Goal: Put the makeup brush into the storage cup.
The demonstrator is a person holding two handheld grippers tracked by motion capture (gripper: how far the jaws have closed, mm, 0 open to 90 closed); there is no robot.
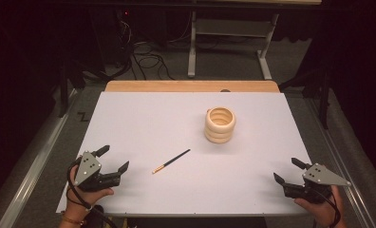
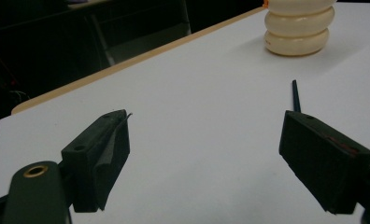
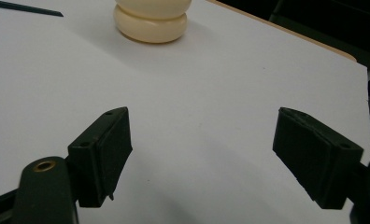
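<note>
Mid-bench there's a cream ribbed ring-stack holder (image 1: 220,125) standing upright w/ its open mouth up, well apart from both tongs. Nothing btwn me and the thin dark chopstick w/ tan tip (image 1: 171,161), which lies flat near centre, long axis diagonal: tan end toward my left tongs (image 1: 115,159), dark end toward the holder. Left tongs spread wide, empty. Right tongs (image 1: 286,171) same, spread & empty. White-topped bench (image 1: 143,118) w/ wood far edge; dark room, cables on the floor behind.
</note>
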